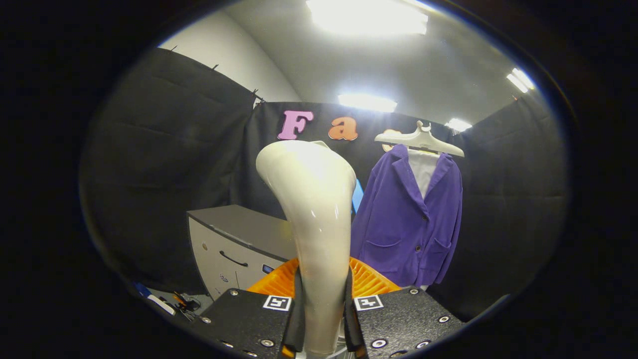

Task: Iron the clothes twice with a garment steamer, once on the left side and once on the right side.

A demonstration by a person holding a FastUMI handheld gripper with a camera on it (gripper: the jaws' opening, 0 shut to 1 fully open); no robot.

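Note:
A cream-white garment steamer (311, 209) stands upright between my fingers, its handle pinched on both sides and its head rising above them. My gripper (322, 314) is shut on the steamer's handle. Beyond the fingers, to the right of the steamer's head, a purple jacket (408, 219) hangs on a white hanger (421, 139) against the booth wall, apart from the steamer. A white shirt front (423, 172) shows at the jacket's open collar.
An orange ribbed object (369, 281) lies just behind the fingers, under the steamer. A grey cabinet (239, 244) with a drawer handle stands to the left, beyond the fingers. Small items and cables (172, 301) lie on the floor beside it.

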